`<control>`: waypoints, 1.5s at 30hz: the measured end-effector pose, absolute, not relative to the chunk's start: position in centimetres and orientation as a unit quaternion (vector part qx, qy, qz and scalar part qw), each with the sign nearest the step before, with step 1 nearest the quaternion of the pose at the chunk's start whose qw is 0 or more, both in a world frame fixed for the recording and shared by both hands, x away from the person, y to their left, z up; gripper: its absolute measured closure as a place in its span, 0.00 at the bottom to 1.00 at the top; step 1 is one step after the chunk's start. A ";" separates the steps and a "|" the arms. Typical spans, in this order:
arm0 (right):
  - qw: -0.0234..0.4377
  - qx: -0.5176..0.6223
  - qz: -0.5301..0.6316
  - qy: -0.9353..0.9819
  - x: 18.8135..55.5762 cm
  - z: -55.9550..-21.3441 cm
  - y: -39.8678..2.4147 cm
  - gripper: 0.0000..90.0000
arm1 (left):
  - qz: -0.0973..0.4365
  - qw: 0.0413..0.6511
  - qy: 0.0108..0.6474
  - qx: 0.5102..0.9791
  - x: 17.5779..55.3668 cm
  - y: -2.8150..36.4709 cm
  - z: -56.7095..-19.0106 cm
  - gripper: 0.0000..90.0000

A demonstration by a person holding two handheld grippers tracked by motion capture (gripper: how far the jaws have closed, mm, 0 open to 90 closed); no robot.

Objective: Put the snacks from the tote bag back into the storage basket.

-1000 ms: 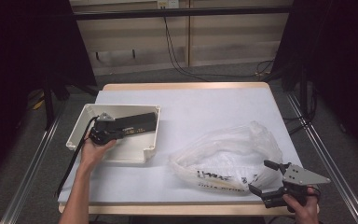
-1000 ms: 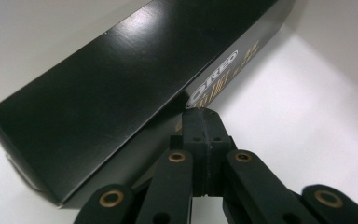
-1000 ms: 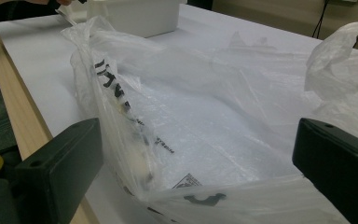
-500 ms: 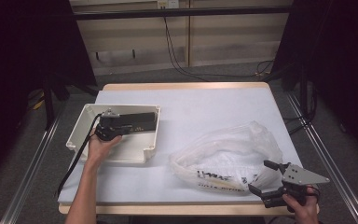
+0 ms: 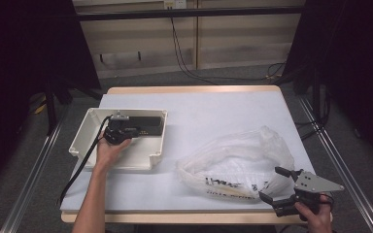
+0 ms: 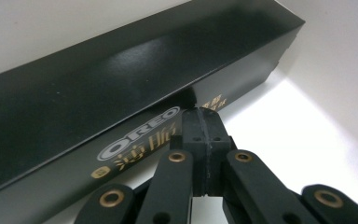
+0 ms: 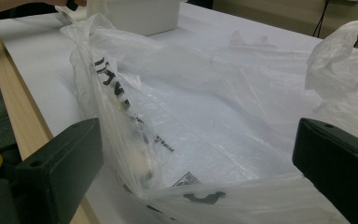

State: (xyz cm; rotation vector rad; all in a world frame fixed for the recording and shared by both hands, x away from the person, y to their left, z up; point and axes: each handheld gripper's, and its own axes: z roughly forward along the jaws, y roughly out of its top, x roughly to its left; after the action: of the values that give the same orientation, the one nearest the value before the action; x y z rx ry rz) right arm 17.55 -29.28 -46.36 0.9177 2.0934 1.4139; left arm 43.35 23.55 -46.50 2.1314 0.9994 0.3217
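The black Oreo box (image 6: 135, 98) lies inside the white tray (image 5: 90, 127), along its far wall, and in the left gripper view it runs slantwise just ahead of the left gripper (image 6: 204, 122). That gripper's jaws are pressed fully together with nothing between them, their tips right at the box's lower edge beside the printed logo (whether they actually touch the card I cannot tell). In the high view the left gripper (image 5: 118, 132) sits in the tray with the person's left hand (image 5: 109, 151) behind it, the box (image 5: 148, 124) stretching away from the jaws toward the tray's right wall.

On the bench (image 5: 213, 111), well apart from the tray, a clear plastic bag (image 5: 238, 160) with black print lies crumpled. The right gripper (image 5: 278, 185) rests at the bench's near edge with its jaws spread wide; in the right gripper view the bag (image 7: 200, 116) and its open mouth lie between and beyond the two jaws of the right gripper (image 7: 196, 172), and neither pad presses on the film.
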 end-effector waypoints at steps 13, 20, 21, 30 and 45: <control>0.224 0.332 0.515 0.758 17.5 -46.3 -29.3 0.02 | 0.121 0.369 0.388 0.836 43.4 23.3 -46.9 0.98; 0.226 0.334 0.513 0.757 17.6 -46.3 -29.3 0.02 | 0.135 0.385 0.380 0.830 42.2 23.8 -45.3 0.69; 0.227 0.334 0.513 0.758 17.6 -46.3 -29.3 0.02 | 0.139 0.386 0.378 0.830 42.0 23.9 -45.1 0.63; 0.229 0.332 0.515 0.756 17.5 -46.2 -29.3 0.02 | 0.159 0.386 0.339 0.843 39.3 25.2 -42.8 0.13; 0.234 0.333 0.514 0.755 17.5 -46.1 -29.3 0.02 | 0.202 0.422 0.348 0.812 35.6 32.4 -41.1 0.04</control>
State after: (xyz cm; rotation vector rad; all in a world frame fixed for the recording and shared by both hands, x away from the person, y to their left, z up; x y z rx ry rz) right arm 17.46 -29.31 -46.13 0.9147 2.0731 1.4118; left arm 35.57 32.42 -41.06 2.0340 0.8701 0.5052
